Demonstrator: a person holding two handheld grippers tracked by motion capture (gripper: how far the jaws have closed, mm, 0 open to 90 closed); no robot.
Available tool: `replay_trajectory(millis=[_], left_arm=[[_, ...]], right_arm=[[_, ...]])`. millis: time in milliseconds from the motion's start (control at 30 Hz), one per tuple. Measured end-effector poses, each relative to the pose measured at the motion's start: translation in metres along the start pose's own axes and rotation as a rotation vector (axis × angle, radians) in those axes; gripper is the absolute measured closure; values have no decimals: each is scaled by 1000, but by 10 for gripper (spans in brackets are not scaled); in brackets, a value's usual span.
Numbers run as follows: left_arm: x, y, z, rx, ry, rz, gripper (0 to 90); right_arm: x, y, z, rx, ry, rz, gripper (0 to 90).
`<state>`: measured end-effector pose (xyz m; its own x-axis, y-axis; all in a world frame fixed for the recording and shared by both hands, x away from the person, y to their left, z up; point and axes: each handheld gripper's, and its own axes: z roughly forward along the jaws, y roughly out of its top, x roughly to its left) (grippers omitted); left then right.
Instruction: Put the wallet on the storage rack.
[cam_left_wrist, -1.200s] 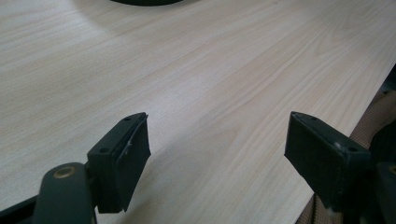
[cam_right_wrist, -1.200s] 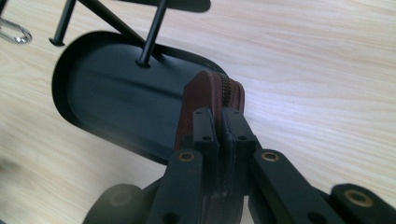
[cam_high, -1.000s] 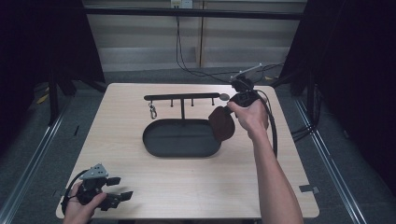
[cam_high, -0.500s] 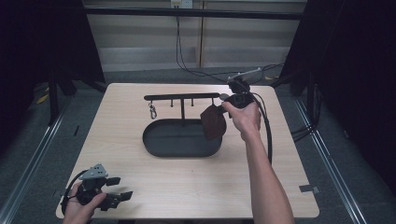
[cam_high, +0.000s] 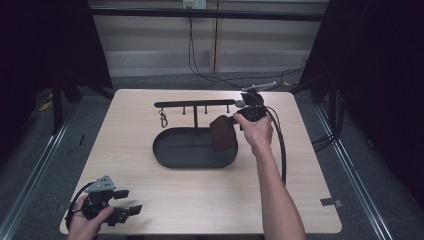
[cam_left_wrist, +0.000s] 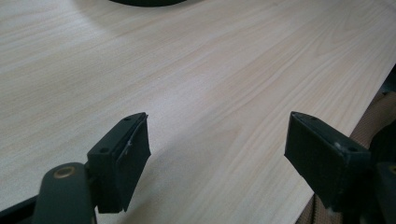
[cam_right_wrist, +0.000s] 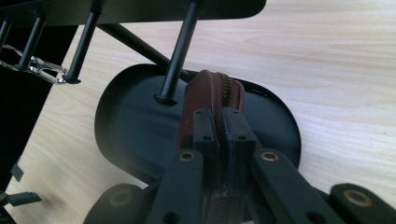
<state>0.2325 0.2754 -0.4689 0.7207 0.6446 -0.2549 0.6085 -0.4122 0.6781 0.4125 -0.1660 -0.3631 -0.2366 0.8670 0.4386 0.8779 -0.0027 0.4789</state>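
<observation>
The right claw (cam_high: 239, 119) is pinching a brown zippered pouch (cam_high: 223, 133); in the right gripper view its two black jaws press together on the pouch's zipper edge (cam_right_wrist: 219, 100), the brown body standing on edge straight ahead of the pads. Below the claw and the pouch lies a black oval tray (cam_high: 185, 150), and the pouch hangs over the tray's right end, low above its floor; whether it touches the floor cannot be told. Just beyond the claw, a black rack (cam_high: 197, 104) with short pegs stands along the tray's far side, one peg (cam_right_wrist: 180, 51) rising right beside the pouch's top. Farther along the rack, well away from the claw, a silver clasp (cam_high: 163, 120) hangs from another peg.

The left claw (cam_high: 131, 210) rests at the near left corner of the worktop (cam_high: 150, 190), well apart from the tray. Its jaws are spread wide, with bare pale wood (cam_left_wrist: 210, 93) between and ahead of them and nothing held.
</observation>
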Motion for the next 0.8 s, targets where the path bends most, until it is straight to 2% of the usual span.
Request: replay_trajectory(millis=[467, 533, 800], left_arm=[[0, 0, 1, 7, 3, 1, 219], [0, 0, 1, 6, 4, 1, 219], [0, 0, 1, 6, 3, 0, 219]], right_arm=[[-19, -15, 26, -19, 24, 35, 855], [-20, -17, 30, -8, 26, 34, 855], [-23, -24, 43, -20, 37, 40, 854]])
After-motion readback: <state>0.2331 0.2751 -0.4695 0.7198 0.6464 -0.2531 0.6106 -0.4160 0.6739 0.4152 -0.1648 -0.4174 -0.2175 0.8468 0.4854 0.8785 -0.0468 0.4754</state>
